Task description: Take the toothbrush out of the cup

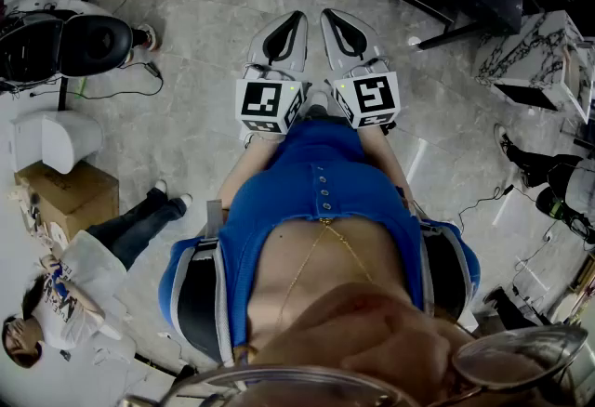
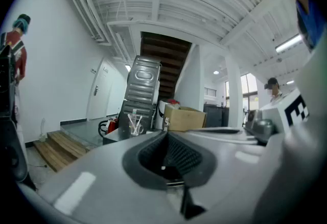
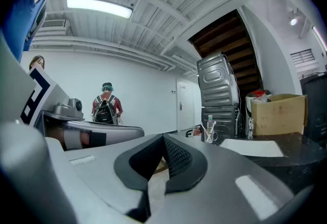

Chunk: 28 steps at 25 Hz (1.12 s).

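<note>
Head view: left tongs (image 1: pixel 297 18) and right tongs (image 1: pixel 328 17) side by side over the floor (image 1: pixel 186 126), cup out of sight.
Gripper views: both tongs pinched together, empty.
Cup (image 3: pixel 209 134): far off on the counter (image 3: pixel 301 147), toothbrush (image 3: pixel 211 127) standing inside.

left gripper (image 2: pixel 166 135) shell: smooth matt grey plastic; pads (image 2: pixel 179 155) black, ribbed. cup (image 3: pixel 211 136): clear, glossy. box (image 3: pixel 278 114): matt brown cardboard. floor (image 1: pixel 186 145): grey stone-look tile. case (image 3: pixel 219 87): ribbed grey metal.
</note>
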Available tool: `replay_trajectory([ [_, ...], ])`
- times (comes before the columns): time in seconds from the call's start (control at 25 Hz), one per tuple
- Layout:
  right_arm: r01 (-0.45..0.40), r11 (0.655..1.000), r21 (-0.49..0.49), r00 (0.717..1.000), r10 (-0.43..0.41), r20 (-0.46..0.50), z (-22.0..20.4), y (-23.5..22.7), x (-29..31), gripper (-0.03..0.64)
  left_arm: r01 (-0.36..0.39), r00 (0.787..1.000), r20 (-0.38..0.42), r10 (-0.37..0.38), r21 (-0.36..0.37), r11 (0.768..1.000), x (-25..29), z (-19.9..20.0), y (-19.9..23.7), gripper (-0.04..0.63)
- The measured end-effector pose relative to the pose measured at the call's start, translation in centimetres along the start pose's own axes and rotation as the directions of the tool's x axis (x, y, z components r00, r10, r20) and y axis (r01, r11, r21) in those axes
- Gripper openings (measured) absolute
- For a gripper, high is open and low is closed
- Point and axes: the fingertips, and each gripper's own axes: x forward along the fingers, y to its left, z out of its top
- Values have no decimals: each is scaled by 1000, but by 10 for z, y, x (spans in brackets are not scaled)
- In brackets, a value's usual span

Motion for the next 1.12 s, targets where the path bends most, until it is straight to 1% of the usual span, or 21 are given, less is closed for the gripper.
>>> replay_trajectory([
  [0.24,1,1000,-13,999,-1,34,2,-21,-5,2,-28,999,15,28,-11,1000,11,-3,-8,5],
  [0.4,2,1000,-4,999,-2,50,1,-38,-4,2,-44,999,5,44,-30,999,23,-12,-12,5],
  [0.64,9,1000,8,999,-9,44,-4,-55,17,2,-28,1000,-9,27,-53,998,51,-14,-2,5],
  [0.8,17,1000,20,998,-18,55,-1,-70,51,2,-14,1000,-6,14,-68,998,84,-10,23,5],
  [1.0,42,998,49,995,-46,83,1,-91,121,2,35,999,-5,-36,-63,997,139,0,77,5],
  [1.12,61,996,71,994,-67,84,3,-109,164,2,64,998,-8,-65,-59,996,177,9,109,5],
])
